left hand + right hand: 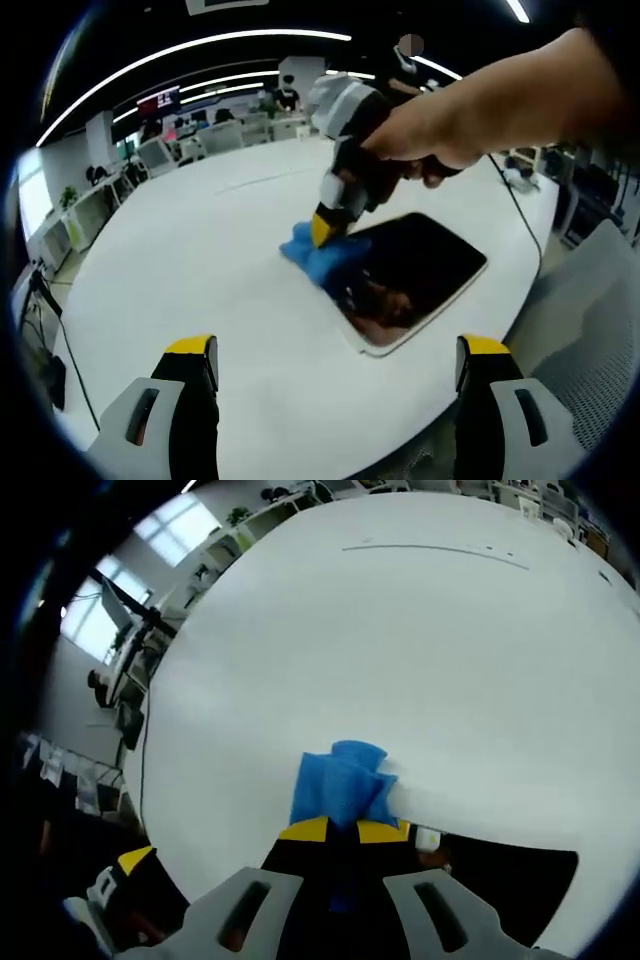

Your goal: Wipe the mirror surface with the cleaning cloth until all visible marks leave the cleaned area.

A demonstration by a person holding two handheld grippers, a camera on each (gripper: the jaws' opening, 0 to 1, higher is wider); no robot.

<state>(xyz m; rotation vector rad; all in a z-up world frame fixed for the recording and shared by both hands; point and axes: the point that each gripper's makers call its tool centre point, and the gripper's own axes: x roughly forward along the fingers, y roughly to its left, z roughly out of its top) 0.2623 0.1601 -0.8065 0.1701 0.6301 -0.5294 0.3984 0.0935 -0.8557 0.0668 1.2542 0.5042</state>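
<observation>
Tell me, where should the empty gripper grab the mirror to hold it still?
Probably the mirror's near white rim, approached from the left gripper's side with open jaws. It lies flat on the table, and the right gripper pins the blue cloth at the far end.

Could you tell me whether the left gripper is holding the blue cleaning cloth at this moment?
No, the left gripper stands open and empty above the table, while the right gripper clamps the blue cloth.

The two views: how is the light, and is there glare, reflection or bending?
Left gripper view: bright ceiling strips bend into arcs; the mirror reflects dark, no glare. Right gripper view: the white table is evenly lit, its edge curved by fisheye; the blue cloth looks sharp.
</observation>
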